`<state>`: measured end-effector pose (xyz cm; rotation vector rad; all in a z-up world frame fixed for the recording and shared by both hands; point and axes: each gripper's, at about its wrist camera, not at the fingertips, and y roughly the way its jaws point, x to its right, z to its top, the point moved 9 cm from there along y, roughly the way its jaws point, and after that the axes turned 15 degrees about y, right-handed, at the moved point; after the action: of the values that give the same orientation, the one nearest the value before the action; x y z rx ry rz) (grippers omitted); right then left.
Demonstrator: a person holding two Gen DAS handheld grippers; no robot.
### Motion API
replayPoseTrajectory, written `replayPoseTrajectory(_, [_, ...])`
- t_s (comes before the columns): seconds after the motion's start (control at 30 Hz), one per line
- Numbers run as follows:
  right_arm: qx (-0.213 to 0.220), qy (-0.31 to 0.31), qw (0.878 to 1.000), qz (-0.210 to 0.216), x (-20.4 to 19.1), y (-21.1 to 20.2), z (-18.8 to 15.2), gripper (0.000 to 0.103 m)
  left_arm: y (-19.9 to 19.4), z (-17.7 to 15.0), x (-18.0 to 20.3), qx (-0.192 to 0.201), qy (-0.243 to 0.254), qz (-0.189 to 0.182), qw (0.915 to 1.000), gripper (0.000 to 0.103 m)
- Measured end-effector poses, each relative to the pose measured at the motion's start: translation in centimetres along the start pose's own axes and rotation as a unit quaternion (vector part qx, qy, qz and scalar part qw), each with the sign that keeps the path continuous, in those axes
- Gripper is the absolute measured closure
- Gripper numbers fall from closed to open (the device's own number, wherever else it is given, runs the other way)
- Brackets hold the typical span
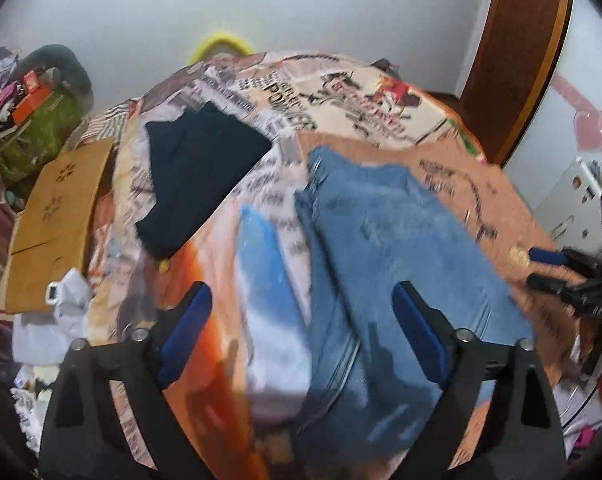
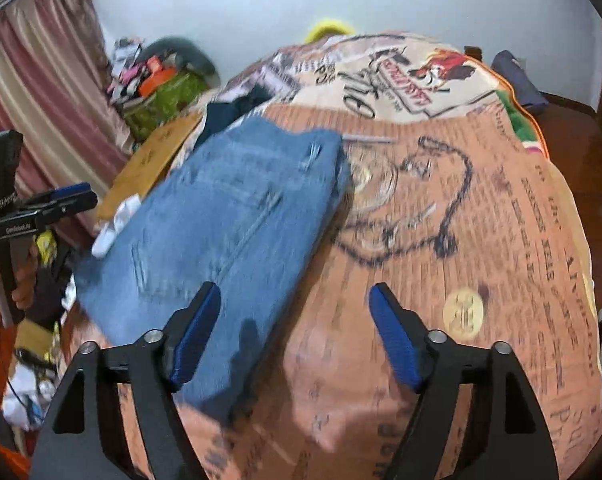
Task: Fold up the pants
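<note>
Folded blue jeans (image 1: 385, 248) lie on the printed bedspread (image 1: 341, 92); they also show in the right wrist view (image 2: 229, 216). My left gripper (image 1: 301, 312) is open and empty, hovering above the near end of the jeans. My right gripper (image 2: 295, 312) is open and empty, above the jeans' right edge and the bedspread (image 2: 461, 240). The right gripper also shows at the right edge of the left wrist view (image 1: 557, 268). The left gripper shows at the left edge of the right wrist view (image 2: 65, 200).
A folded dark garment (image 1: 197, 176) lies on the bed's far left. A flat cardboard box (image 1: 57, 220) lies beside the bed, with clutter and a green bag (image 1: 37, 128) beyond. A curtain (image 2: 41, 100) hangs at left. A wooden door (image 1: 517, 60) stands at right.
</note>
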<state>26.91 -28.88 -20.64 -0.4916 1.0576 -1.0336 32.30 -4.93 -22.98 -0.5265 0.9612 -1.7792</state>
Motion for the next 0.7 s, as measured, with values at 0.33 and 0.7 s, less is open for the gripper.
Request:
replayPoseTrajectory(0.33, [-0.066, 0.047, 0.996, 0.037, 0.2, 6.1, 0.9, 0.025, 9.0, 2.0, 2.4, -0.096, -0.048, -0.095, 0.9897, 0.007])
replayPoseTrajectory(0.7, [-0.137, 0.104, 0.978, 0.121, -0.4, 9.8, 2.0, 0.041, 12.7, 2.0, 4.6, -0.152, -0.088, -0.223, 0.9588, 0.025])
